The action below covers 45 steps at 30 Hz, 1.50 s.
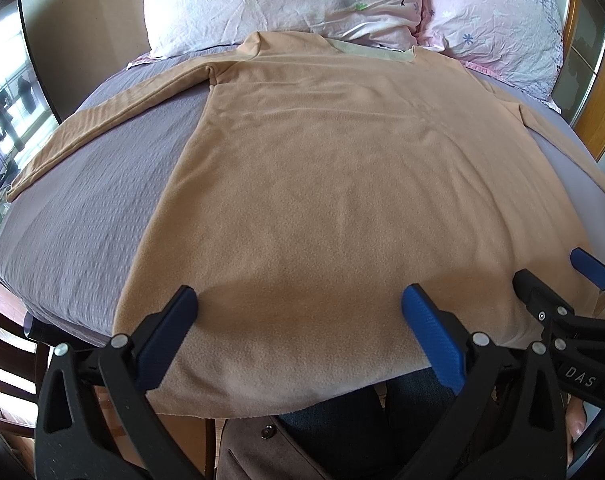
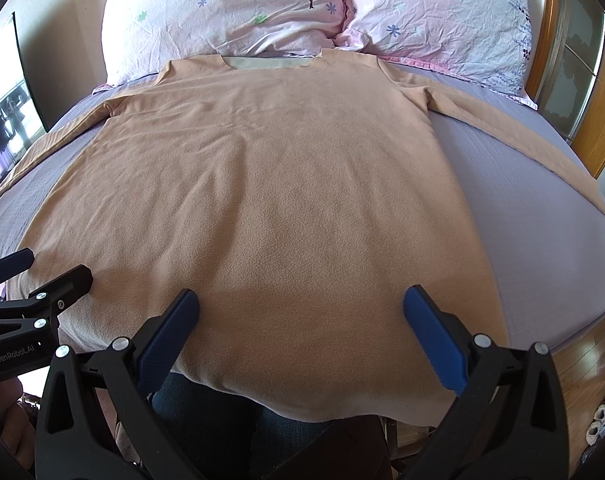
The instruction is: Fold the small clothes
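Hovering spread apart over the shirt's (image 1: 322,200) near hem: left tool (image 1: 298,320), right tool (image 2: 302,320).

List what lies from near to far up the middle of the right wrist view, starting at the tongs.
Right tongs, open over the hem → tan long-sleeved shirt spread flat on the purple bedsheet → its pale neckline → floral pillows at the head of the bed.

Tan shirt (image 2: 262,200) flat on bed (image 2: 542,220), R claw (image 2: 300,324) open, above hem
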Tool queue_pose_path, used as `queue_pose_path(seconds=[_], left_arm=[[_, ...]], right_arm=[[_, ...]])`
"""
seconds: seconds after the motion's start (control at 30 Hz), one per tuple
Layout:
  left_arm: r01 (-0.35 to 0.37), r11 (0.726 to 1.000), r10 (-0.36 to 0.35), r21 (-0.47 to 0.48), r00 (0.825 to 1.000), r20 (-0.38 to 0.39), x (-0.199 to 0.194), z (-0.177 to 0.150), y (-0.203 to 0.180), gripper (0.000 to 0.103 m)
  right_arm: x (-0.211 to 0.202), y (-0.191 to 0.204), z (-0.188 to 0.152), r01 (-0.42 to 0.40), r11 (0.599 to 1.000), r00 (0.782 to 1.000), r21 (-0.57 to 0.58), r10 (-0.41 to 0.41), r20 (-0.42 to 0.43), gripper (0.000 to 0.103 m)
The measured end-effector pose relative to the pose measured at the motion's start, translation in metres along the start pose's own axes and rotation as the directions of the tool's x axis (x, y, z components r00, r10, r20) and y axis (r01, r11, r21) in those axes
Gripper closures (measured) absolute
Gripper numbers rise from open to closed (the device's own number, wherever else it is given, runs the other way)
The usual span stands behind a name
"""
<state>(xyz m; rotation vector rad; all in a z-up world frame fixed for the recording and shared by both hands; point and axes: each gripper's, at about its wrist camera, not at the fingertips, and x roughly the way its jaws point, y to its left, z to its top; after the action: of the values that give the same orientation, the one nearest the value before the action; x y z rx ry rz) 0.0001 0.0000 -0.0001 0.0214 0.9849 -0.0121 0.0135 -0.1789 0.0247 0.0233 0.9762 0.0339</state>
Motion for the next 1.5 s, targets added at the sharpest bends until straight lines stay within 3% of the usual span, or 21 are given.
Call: queue_pose_path(seconds=[0.7, 0.8, 0.87, 0.97, 1.03, 1.1, 1.23, 1.33, 1.4, 1.43, 1.5], left_arm=[[-0.001, 1.0, 0.001, 0.001, 1.0, 0.002, 0.0, 0.0, 0.0, 0.002], [-0.002, 1.0, 0.002, 0.007, 1.0, 0.018, 0.001, -0.002, 0.001, 0.002], [0.0, 1.0, -0.001, 0.011, 0.999, 0.033, 0.0, -0.004, 0.002, 0.002], [0.008, 1.0, -0.009, 0.023, 0.999, 0.04, -0.001, -0.004, 0.005, 0.002], [0.026, 0.999, -0.028, 0.027, 0.998, 0.057, -0.003, 0.003, 0.006, 0.002], [0.054, 0.998, -0.057, 0.029, 0.992, 0.11, -0.007, 0.01, 0.008, 0.002], [0.116, 0.993, -0.121, 0.038, 0.97, 0.211, -0.013, 0.028, 0.012, 0.002], [0.173, 0.985, -0.173, 0.022, 0.956, 0.237, -0.012, 0.042, 0.017, 0.002], [0.197, 0.98, -0.192, 0.003, 0.951, 0.243, -0.008, 0.051, 0.023, 0.002], [0.214, 0.977, -0.206, -0.005, 0.947, 0.245, -0.006, 0.053, 0.026, 0.002], [0.258, 0.966, -0.245, -0.025, 0.938, 0.245, -0.002, 0.059, 0.035, 0.002]], right_arm=[[-0.001, 0.001, -0.001, -0.001, 1.0, 1.0, -0.001, 0.001, 0.005, 0.001], [0.001, -0.003, -0.001, -0.039, 0.999, 0.998, -0.028, 0.04, 0.039, 0.001], [-0.001, -0.022, 0.006, -0.093, 0.996, 0.994, -0.005, 0.093, 0.054, 0.001], [-0.01, -0.082, 0.022, -0.149, 0.972, 0.983, 0.181, 0.124, 0.138, 0.001], [-0.017, -0.14, 0.034, -0.154, 0.928, 0.977, 0.34, 0.092, 0.192, 0.005], [-0.015, -0.194, 0.045, -0.113, 0.874, 0.982, 0.473, 0.027, 0.186, 0.018], [-0.007, -0.307, 0.062, -0.025, 0.702, 0.981, 0.712, -0.119, 0.151, 0.029], [0.007, -0.371, 0.062, 0.003, 0.546, 0.98, 0.838, -0.169, 0.106, 0.038], [0.017, -0.399, 0.057, -0.012, 0.457, 0.983, 0.889, -0.156, 0.093, 0.043], [0.024, -0.411, 0.056, -0.015, 0.422, 0.986, 0.907, -0.147, 0.084, 0.047], [0.033, -0.424, 0.057, -0.031, 0.388, 0.983, 0.921, -0.153, 0.098, 0.053]])
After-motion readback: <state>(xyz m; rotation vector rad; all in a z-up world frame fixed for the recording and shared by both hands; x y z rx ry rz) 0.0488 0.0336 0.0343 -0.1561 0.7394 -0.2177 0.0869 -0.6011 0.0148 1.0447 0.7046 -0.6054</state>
